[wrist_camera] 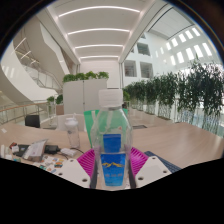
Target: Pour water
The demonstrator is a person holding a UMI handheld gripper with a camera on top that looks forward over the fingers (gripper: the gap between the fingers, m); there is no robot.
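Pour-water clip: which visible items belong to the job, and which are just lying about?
Job: bottle, clear with blue label, held between the gripper fingers; clear cup just beyond.
Lying about: small clutter on the table beside the cup; planter hedge behind.

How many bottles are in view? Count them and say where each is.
1. The water bottle stands between the gripper fingers, which press on both its sides. Others may be hidden in the clutter beside it.

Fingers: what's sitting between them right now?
In the gripper view, a clear bottle with blue liquid stands between the fingers, pressed by both pink pads.
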